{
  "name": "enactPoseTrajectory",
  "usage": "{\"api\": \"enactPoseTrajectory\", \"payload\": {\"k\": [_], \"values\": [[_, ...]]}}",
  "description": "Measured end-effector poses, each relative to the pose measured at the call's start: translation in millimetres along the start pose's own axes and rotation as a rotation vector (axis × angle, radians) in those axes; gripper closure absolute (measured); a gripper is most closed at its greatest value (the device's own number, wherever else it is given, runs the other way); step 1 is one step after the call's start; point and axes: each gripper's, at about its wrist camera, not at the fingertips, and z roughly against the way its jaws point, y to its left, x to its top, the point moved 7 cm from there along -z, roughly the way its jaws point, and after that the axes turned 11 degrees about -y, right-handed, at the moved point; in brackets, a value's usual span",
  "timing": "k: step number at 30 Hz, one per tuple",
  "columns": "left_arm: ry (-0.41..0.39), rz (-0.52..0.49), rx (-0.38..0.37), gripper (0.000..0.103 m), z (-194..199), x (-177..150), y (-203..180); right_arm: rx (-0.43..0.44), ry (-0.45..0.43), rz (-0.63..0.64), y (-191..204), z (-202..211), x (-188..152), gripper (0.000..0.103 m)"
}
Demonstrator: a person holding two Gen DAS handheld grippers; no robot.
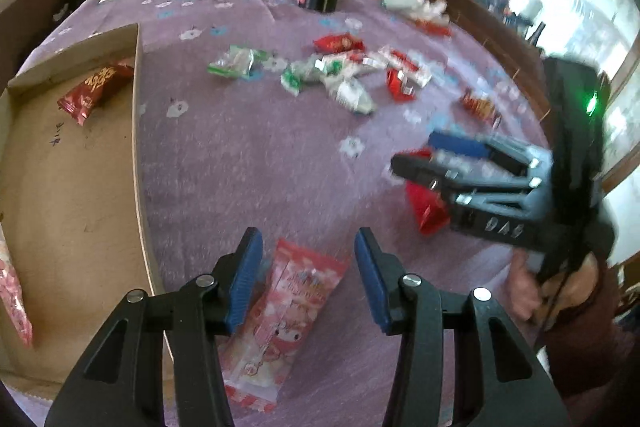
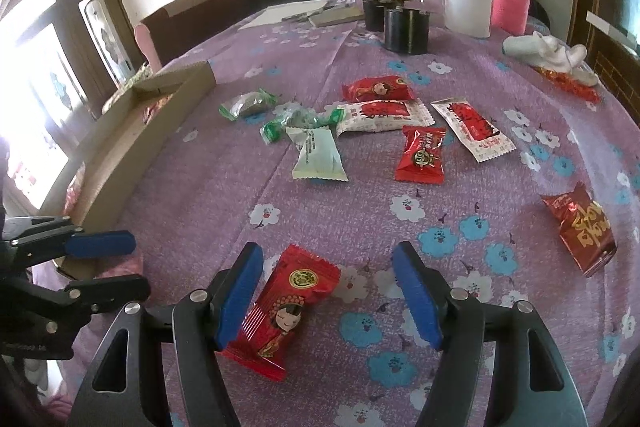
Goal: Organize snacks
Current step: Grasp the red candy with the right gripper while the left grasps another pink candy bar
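- Left wrist view: the left gripper (image 1: 308,275) hangs over a pink snack packet (image 1: 280,323) lying on the purple flowered surface (image 1: 240,155) near its front edge, just beside the cardboard tray (image 1: 138,147). Its fingers (image 1: 244,279) stand apart around the packet, not pressing it. A red packet (image 1: 94,87) lies in the tray.
- Right wrist view: the right gripper (image 2: 328,291) straddles a red snack packet (image 2: 280,311), fingers (image 2: 416,295) well apart; the left pad is touching or just beside the wrapper. More wrapped snacks (image 2: 376,115) are scattered mid-surface.
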Motion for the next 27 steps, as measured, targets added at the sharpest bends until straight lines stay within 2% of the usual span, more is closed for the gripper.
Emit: {"api": "enactPoseTrajectory", "payload": {"k": [2, 9, 15, 18, 20, 21, 22, 24, 27], "values": [[-0.027, 0.019, -0.014, 0.056, 5, 6, 4, 0.001, -0.003, -0.012, -2, 1, 0, 0.033], [0.000, -0.100, 0.209, 0.059, 2, 1, 32, -0.005, -0.003, -0.011, -3, 1, 0, 0.033], [0.014, -0.095, 0.271, 0.059, 11, -6, 52, -0.004, -0.003, -0.013, -3, 0, 0, 0.033], [0.022, -0.075, 0.252, 0.059, 19, -11, 54, -0.004, -0.002, -0.011, -3, 0, 0, 0.032], [0.005, -0.086, 0.197, 0.059, 27, -12, 44, -0.002, -0.001, -0.010, -2, -1, 1, 0.031], [-0.013, -0.116, 0.166, 0.056, 31, -12, 34, 0.000, -0.001, -0.011, -2, -1, 1, 0.031], [-0.023, -0.148, 0.147, 0.046, 33, -13, 25, 0.006, -0.002, -0.017, -3, 0, 1, 0.030], [-0.023, -0.223, 0.129, 0.033, 31, -17, 9, 0.023, -0.004, -0.034, -4, 0, 2, 0.029], [0.007, -0.289, 0.152, 0.033, 20, -27, 1, 0.050, -0.004, -0.069, -8, 1, 3, 0.029]]}}
